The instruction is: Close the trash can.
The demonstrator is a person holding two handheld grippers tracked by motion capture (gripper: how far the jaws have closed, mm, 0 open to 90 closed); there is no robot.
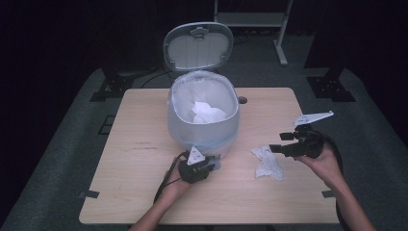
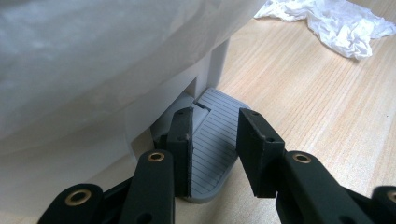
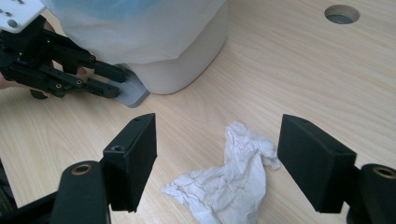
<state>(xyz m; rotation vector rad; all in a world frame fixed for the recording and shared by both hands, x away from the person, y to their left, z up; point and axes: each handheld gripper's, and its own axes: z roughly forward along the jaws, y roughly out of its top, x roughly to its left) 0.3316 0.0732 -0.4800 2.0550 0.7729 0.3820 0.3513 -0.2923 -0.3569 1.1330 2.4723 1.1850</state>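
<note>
At frame centre, left gripper (image 1: 212,165) presses nearly closed jaws down on ribbed grey pedal (image 2: 212,144) of lined white bin (image 1: 203,115); right gripper (image 3: 217,165) hovers wide open over crumpled tissue (image 3: 224,184), lower centre.

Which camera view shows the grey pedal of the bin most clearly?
The left gripper view: the ribbed grey pedal lies close, under the claw. The right gripper view shows one corner of it beneath that claw. In the high view the hand hides it almost completely.
</note>
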